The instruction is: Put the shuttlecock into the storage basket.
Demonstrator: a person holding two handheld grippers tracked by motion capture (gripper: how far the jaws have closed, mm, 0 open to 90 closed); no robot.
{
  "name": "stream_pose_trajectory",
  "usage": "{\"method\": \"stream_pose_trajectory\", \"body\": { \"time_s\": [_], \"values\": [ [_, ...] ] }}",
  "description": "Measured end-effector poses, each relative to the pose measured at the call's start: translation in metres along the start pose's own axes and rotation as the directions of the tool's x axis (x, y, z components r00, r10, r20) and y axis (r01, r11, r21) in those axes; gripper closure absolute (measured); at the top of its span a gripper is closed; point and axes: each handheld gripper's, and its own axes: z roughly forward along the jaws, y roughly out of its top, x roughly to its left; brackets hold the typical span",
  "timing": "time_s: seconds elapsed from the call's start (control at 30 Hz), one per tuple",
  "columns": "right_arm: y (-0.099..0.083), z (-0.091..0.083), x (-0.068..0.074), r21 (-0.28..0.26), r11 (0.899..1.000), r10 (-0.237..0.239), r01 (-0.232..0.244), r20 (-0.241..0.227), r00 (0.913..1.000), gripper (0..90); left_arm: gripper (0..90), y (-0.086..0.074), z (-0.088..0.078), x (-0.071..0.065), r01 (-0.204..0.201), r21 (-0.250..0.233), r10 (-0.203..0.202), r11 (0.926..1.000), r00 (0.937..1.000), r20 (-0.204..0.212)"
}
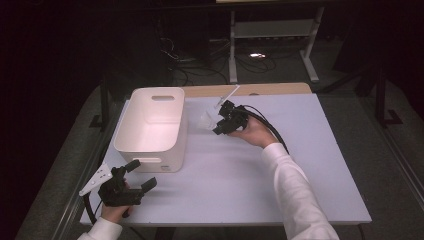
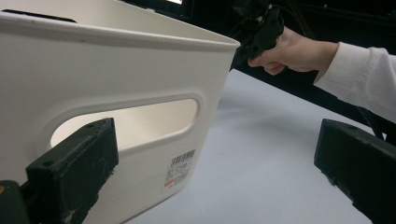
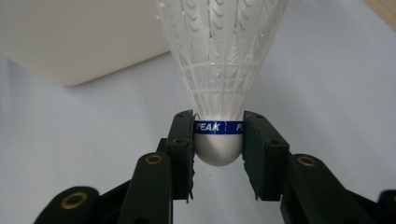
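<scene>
A white plastic shuttlecock (image 3: 219,70) with a blue band round its cork is clamped at the cork by my right gripper (image 3: 218,140). In the high view the shuttlecock (image 1: 208,120) hangs above the table just right of the white bin (image 1: 150,127), skirt toward the bin, with the right gripper (image 1: 218,126) behind it. My left gripper (image 1: 140,175) rests near the table's front left corner, jaws wide apart and nothing between them. In the left gripper view the bin's handle wall (image 2: 116,93) stands close ahead and the right gripper (image 2: 257,32) is held beyond its rim.
The bin has bare inner walls and stands at the left of the pale table top (image 1: 280,165). A strip of wooden edge (image 1: 260,89) runs along the far side. Behind it are a metal rack's legs (image 1: 232,55) and cables on the dark floor.
</scene>
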Motion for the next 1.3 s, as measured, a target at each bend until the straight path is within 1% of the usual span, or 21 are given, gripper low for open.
{"method": "stream_pose_trajectory", "body": {
  "time_s": [0.03, 0.13, 0.27, 0.3, 0.33, 0.4, 0.5, 0.53, 0.57, 0.63, 0.67, 0.73, 0.77, 0.8, 0.87, 0.9, 0.97, 1.03, 1.3],
  "values": [
    [0.001, -0.002, 0.0, -0.001, 1.0, 0.004, -0.004, -0.001, 1.0, 63.8, 0.0, 0.0, 0.0, 0.0, 0.004, -0.007, -0.004, 1.0, 1.0, 0.001],
    [0.006, -0.01, 0.001, -0.013, 1.0, 0.01, -0.01, -0.007, 0.9999, 63.8, 0.0, 0.0, 0.0, 0.0, -0.005, -0.002, 0.005, 1.0, 1.0, 0.002],
    [0.011, -0.017, 0.004, -0.02, 1.0, -0.005, 0.005, -0.013, 0.9999, 63.8, 0.0, 0.0, 0.0, 0.0, -0.006, -0.002, 0.006, 1.0, 1.0, 0.002],
    [0.013, -0.019, 0.005, -0.018, 1.0, -0.002, 0.001, -0.016, 0.9999, 63.9, 0.0, 0.0, 0.0, 0.0, -0.007, -0.001, 0.007, 1.0, 1.0, 0.002],
    [0.014, -0.02, 0.006, -0.021, 1.0, -0.01, 0.01, -0.016, 0.9998, 63.8, 0.0, 0.0, 0.0, 0.0, -0.007, -0.001, 0.007, 1.0, 1.0, 0.002],
    [0.018, -0.024, 0.008, -0.023, 1.0, -0.004, 0.004, -0.015, 0.9999, 63.8, 0.0, 0.0, 0.0, 0.0, -0.008, -0.003, 0.008, 1.0, 1.0, 0.002],
    [0.021, -0.028, 0.01, -0.03, 0.999, -0.018, 0.018, -0.019, 0.9997, 63.8, 0.0, 0.0, 0.0, 0.0, -0.004, -0.006, 0.004, 1.0, 1.0, 0.002],
    [0.023, -0.03, 0.011, -0.028, 1.0, -0.011, 0.01, -0.022, 0.9997, 63.8, 0.0, 0.0, 0.0, 0.0, -0.002, -0.004, 0.002, 1.0, 1.0, 0.001],
    [0.023, -0.03, 0.011, -0.034, 0.999, -0.025, 0.024, -0.022, 0.9995, 63.8, 0.0, 0.0, 0.0, -0.001, 0.002, -0.005, -0.002, 1.0, 1.0, 0.001],
    [0.025, -0.033, 0.014, -0.032, 0.999, -0.016, 0.016, -0.026, 0.9995, 63.8, 0.0, 0.0, 0.0, -0.001, 0.008, -0.005, -0.008, 1.0, 1.0, 0.002],
    [0.026, -0.034, 0.014, -0.036, 0.999, -0.026, 0.025, -0.026, 0.9993, 63.8, 0.0, 0.0, 0.0, -0.001, 0.005, -0.004, -0.005, 1.0, 1.0, 0.002],
    [0.027, -0.036, 0.016, -0.033, 0.999, -0.025, 0.024, -0.027, 0.9993, 63.9, 0.0, 0.0, 0.001, -0.001, -0.002, -0.005, 0.002, 1.0, 1.0, 0.003],
    [0.028, -0.037, 0.017, -0.03, 0.999, -0.03, 0.029, -0.024, 0.9993, 63.8, 0.0, 0.0, 0.0, 0.0, -0.01, 0.003, 0.01, 0.9999, 0.9999, 0.001],
    [0.029, -0.039, 0.018, -0.033, 0.999, -0.038, 0.038, -0.018, 0.9991, 63.8, 0.0, 0.0, 0.0, -0.001, -0.007, 0.0, 0.007, 1.0, 1.0, 0.001],
    [0.031, -0.044, 0.02, -0.038, 0.999, -0.04, 0.039, -0.022, 0.9989, 63.9, 0.0, 0.0, 0.0, 0.0, -0.014, 0.001, 0.014, 0.9999, 0.9999, 0.002],
    [0.033, -0.046, 0.02, -0.046, 0.998, -0.049, 0.048, -0.018, 0.9986, 63.8, 0.0, 0.0, 0.0, 0.0, -0.01, 0.001, 0.01, 1.0, 1.0, 0.002],
    [0.035, -0.05, 0.02, -0.057, 0.997, -0.056, 0.055, -0.013, 0.9984, 63.9, 0.0, 0.0, 0.0, 0.0, -0.015, 0.005, 0.015, 0.9999, 0.9999, 0.001],
    [0.037, -0.053, 0.021, -0.064, 0.996, -0.058, 0.057, -0.01, 0.9983, 63.9, 0.0, 0.0, 0.0, 0.0, -0.014, -0.002, 0.014, 0.9999, 0.9999, 0.004],
    [0.046, -0.063, 0.026, -0.077, 0.995, -0.07, 0.07, -0.007, 0.9975, 63.8, 0.0, 0.0, 0.0, 0.0, -0.02, 0.003, 0.02, 0.9998, 0.9998, 0.004]
  ]
}}
